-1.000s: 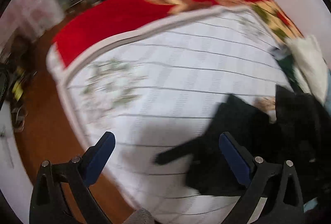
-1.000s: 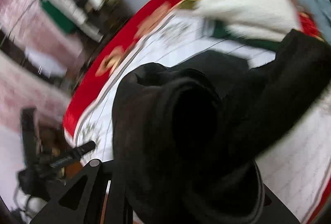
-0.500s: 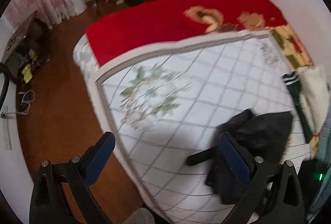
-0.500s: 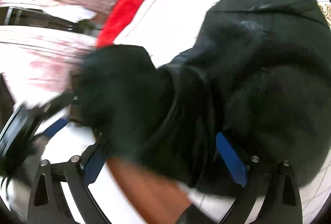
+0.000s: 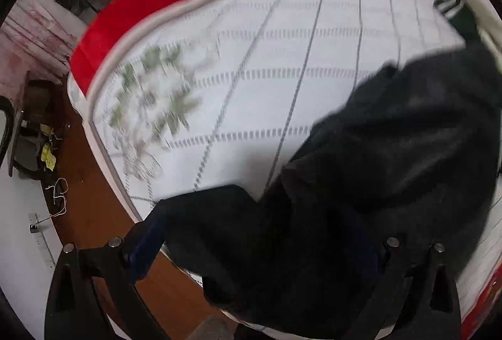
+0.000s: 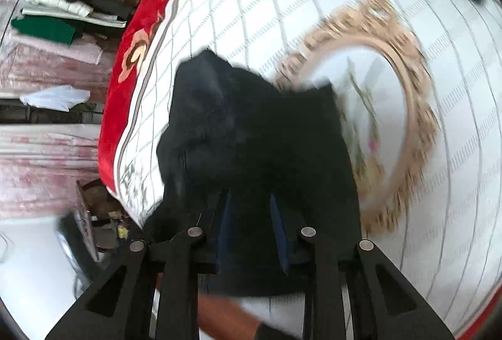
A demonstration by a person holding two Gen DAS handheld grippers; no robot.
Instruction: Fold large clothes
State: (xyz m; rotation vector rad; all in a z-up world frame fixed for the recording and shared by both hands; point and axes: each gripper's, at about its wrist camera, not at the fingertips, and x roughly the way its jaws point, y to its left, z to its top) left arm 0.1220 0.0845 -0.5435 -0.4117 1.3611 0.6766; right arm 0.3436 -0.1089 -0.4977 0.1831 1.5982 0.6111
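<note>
I have the black garment (image 6: 251, 133) bunched on the near part of the bed (image 5: 282, 57), on the white quilted cover, hanging slightly over the near bed edge towards the wooden floor (image 5: 94, 214).

My right claw (image 6: 251, 227) has just been closing; its blue pads now stand narrow with a fold of the black cloth between them, and I read that as a pinch on the garment's near hem. From that claw the garment runs straight ahead and away, its long axis pointing up the bed towards the tan wreath pattern (image 6: 408, 108).

My left claw (image 5: 251, 246) stands wide, jaws apart, with the garment's near corner lying across the gap; the right-hand pad is hidden under the cloth, and I see no pinch. Seen from it, the bulk of the garment lies ahead and to the right, while a narrow dark flap runs leftwards over the bed edge.

So the right claw is the one already on the cloth. My judgement: the left must close on that near corner before I can spread the garment flat.
</note>
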